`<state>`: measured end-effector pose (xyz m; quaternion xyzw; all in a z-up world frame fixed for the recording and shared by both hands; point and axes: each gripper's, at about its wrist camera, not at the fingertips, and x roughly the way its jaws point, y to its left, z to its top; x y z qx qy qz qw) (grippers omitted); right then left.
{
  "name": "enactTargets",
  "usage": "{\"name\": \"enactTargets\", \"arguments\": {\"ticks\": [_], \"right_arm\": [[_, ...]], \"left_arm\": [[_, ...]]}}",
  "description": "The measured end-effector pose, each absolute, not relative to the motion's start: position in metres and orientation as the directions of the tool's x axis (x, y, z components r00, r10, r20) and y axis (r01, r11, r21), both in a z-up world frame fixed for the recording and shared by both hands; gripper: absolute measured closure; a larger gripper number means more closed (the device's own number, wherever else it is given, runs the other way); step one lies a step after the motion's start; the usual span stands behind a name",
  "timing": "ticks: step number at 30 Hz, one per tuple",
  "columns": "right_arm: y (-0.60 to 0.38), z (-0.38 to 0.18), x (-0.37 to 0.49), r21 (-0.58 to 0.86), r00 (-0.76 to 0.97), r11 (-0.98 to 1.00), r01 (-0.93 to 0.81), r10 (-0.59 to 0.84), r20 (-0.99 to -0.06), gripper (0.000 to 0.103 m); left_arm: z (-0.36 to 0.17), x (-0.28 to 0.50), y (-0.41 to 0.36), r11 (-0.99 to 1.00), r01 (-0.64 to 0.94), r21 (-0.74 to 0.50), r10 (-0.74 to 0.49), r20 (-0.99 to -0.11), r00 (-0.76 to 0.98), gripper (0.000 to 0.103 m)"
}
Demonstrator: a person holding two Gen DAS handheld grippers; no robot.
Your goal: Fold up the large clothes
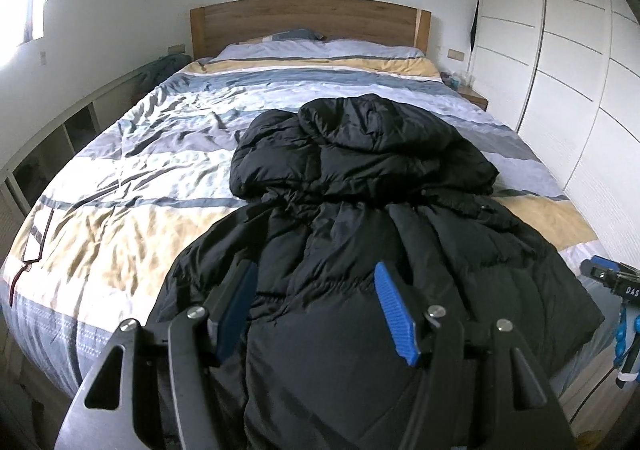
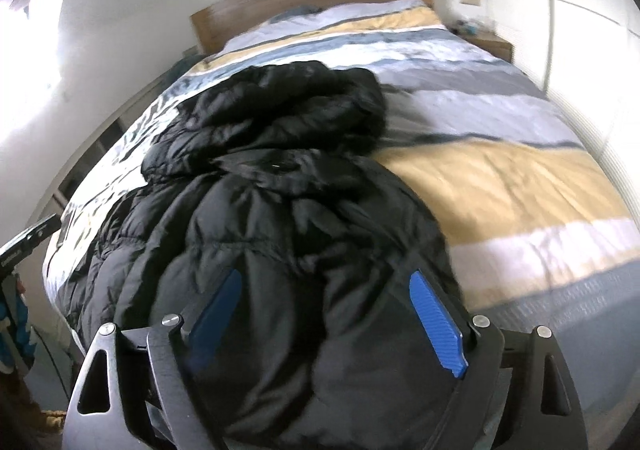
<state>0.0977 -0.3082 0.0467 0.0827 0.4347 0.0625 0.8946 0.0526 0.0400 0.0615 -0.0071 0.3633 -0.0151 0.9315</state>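
Note:
A black puffer jacket (image 1: 360, 186) lies lengthwise on the striped bed, hood end toward the headboard, hem hanging over the foot edge. It also fills the right wrist view (image 2: 280, 218). My left gripper (image 1: 316, 270) is open, its blue pads (image 1: 394, 314) spread over the jacket's lower part near the hem. My right gripper (image 2: 326, 278) is open too, its pads (image 2: 438, 330) spread over the jacket's lower right part. Whether either touches the fabric I cannot tell. The right gripper's body shows at the left wrist view's right edge (image 1: 616, 282).
The bed (image 1: 132, 186) has a blue, grey and yellow striped duvet and a wooden headboard (image 1: 308, 22). White wardrobe doors (image 1: 560, 50) run along the right. A low shelf unit (image 1: 60, 138) stands on the left. A nightstand (image 1: 472, 94) sits at the far right.

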Motion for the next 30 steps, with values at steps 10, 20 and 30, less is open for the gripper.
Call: {"name": "enactTargets", "arguments": {"ticks": [10, 20, 30], "right_arm": [[-0.364, 0.040, 0.073, 0.198, 0.627, 0.974, 0.109, 0.087, -0.774, 0.012], [-0.391, 0.022, 0.067, 0.220, 0.599, 0.958, 0.182, 0.069, -0.798, 0.004], [-0.394, -0.002, 0.073, 0.223, 0.540, 0.955, 0.197, 0.084, -0.838, 0.002]], "left_arm": [[0.048, 0.045, 0.055, 1.000, -0.018, 0.000, 0.013, -0.694, 0.720, 0.035], [0.020, 0.044, 0.089, 0.994, -0.100, 0.030, 0.090, -0.732, 0.675, 0.035], [-0.006, 0.048, 0.130, 0.984, -0.178, 0.020, 0.128, -0.773, 0.622, 0.034]]}}
